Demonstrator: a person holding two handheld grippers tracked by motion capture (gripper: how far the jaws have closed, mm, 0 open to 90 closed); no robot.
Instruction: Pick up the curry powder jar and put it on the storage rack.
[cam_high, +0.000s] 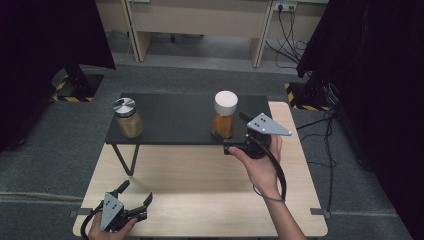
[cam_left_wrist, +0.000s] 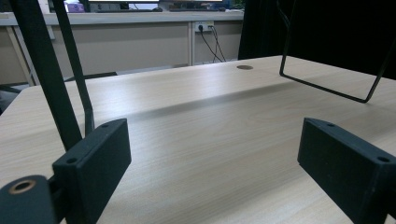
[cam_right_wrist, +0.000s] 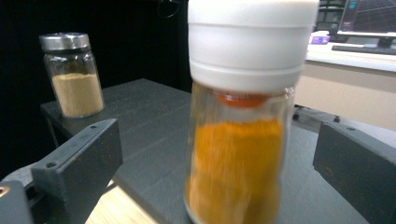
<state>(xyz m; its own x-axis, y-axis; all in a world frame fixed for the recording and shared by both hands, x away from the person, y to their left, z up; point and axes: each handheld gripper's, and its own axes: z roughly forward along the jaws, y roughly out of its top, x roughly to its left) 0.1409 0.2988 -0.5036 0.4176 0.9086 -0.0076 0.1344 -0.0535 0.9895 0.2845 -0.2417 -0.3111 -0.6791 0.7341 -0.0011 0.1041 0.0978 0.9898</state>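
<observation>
A glass jar of orange powder with a white cap (cam_high: 224, 116) stands upright near the right end of the black shelf (cam_high: 175, 122). My right gripper (cam_high: 234, 133) is open just in front of it. In the right gripper view the orange jar (cam_right_wrist: 238, 154) stands between the spread jaws of the right gripper (cam_right_wrist: 219, 149), and neither pad touches it. A second jar with tan powder and a silver lid (cam_high: 128, 118) (cam_right_wrist: 74, 74) stands at the shelf's left end. My left gripper (cam_high: 136, 192) (cam_left_wrist: 215, 158) is open and holds nothing, low over the table's front left corner.
The black shelf stands on thin wire legs (cam_high: 125, 157) (cam_left_wrist: 327, 88) over the back of the light wooden table (cam_high: 200, 190). Black curtains hang at both sides. Cables lie on the floor at the right (cam_high: 325, 130).
</observation>
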